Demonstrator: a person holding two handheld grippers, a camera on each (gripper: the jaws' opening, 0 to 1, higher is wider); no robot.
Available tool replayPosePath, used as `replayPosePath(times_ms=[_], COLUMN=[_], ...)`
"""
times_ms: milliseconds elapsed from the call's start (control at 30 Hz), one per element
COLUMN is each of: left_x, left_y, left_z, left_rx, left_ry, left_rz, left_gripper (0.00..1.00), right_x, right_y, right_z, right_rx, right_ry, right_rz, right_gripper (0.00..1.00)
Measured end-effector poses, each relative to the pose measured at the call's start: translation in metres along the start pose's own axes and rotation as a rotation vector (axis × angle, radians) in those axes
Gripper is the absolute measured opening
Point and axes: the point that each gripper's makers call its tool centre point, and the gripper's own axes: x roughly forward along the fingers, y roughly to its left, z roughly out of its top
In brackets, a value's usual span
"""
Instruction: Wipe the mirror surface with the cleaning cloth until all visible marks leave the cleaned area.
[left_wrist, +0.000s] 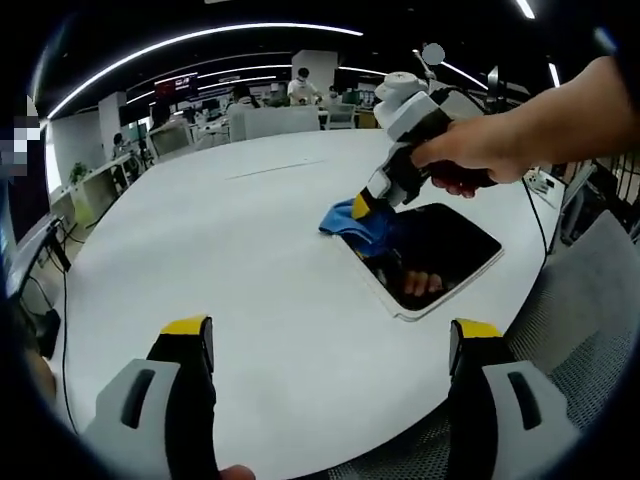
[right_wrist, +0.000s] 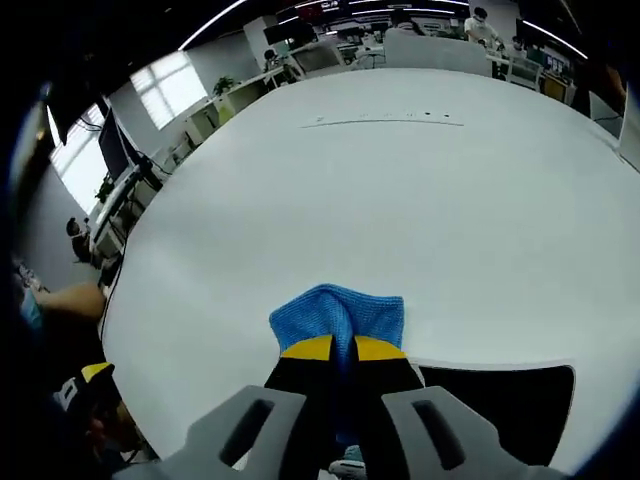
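1. The white worktop (left_wrist: 230, 260) spreads wide and bare beyond the mirror, with free room on its far side.
2. The mirror (left_wrist: 440, 255) lies flat near the worktop's near edge.
3. The blue cloth (right_wrist: 340, 312) overlaps the mirror's far edge.
4. The right claw (right_wrist: 333, 348) is clenched on the cloth.
5. The left claw (left_wrist: 330, 335) is released, hovering above the worktop.

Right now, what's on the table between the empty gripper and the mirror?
Nothing. In the left gripper view, only bare white table lies between the open left gripper and the mirror.
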Motion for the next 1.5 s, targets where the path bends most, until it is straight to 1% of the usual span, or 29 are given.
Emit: replayPosePath(times_ms=[33,133,200,300,400,567,700,767,800,867,933,1033,1200,1333,1467,1500], left_x=[0.000,0.001,0.001,0.000,0.001,0.000,0.000,0.000,0.000,-0.001,-0.002,-0.003,-0.004,-0.004,-0.004,-0.004], left_y=[0.000,0.001,0.002,0.002,0.002,0.001,-0.001,-0.001,-0.001,-0.001,-0.002,-0.002,-0.005,-0.006,-0.007,-0.007], left_z=[0.000,-0.001,-0.001,-0.001,-0.002,-0.002,-0.001,-0.001,-0.001,0.001,0.003,0.003,0.003,0.003,0.003,0.003], left_rx=[0.000,0.010,0.015,0.017,0.019,0.024,0.029,0.029,0.031,0.031,0.025,0.023,0.039,0.042,0.052,0.049], left_ry=[0.000,0.003,0.006,0.007,0.009,0.011,0.017,0.017,0.017,0.011,-0.003,-0.004,0.003,0.007,0.009,0.007], left_rz=[0.002,0.007,0.009,0.011,0.012,0.009,0.008,0.008,0.008,0.009,0.009,0.012,0.003,0.000,-0.003,-0.004], left_gripper=[0.97,0.97,0.97,0.97,0.97,0.97,0.97,0.97,0.97,0.97,0.97,0.97,0.97,0.97,0.96,0.96], right_x=[-0.001,-0.002,-0.002,0.001,-0.003,-0.009,-0.015,-0.018,-0.020,-0.024,-0.027,-0.029,-0.034,-0.036,-0.038,-0.039], right_y=[-0.001,-0.002,-0.002,-0.002,-0.001,0.004,0.009,0.010,0.010,0.011,0.013,0.013,0.017,0.019,0.020,0.021], right_z=[0.000,-0.001,-0.001,0.000,-0.002,-0.012,-0.021,-0.024,-0.027,-0.031,-0.034,-0.037,-0.044,-0.047,-0.050,-0.051], right_rx=[-0.007,0.019,0.022,0.004,-0.006,-0.004,-0.025,-0.021,-0.003,0.010,-0.004,-0.012,0.024,-0.011,0.015,0.015], right_ry=[0.002,0.004,0.000,-0.013,-0.018,-0.014,-0.009,-0.006,-0.003,-0.004,-0.012,-0.012,0.018,0.025,0.034,0.024], right_rz=[-0.009,-0.010,-0.010,-0.009,-0.010,0.004,0.011,0.015,0.021,0.026,0.033,0.037,0.055,0.059,0.064,0.058], right_gripper=[0.00,0.00,0.00,0.00,0.00,0.00,0.00,0.00,0.00,0.00,0.00,0.00,0.00,0.00,0.00,0.00])
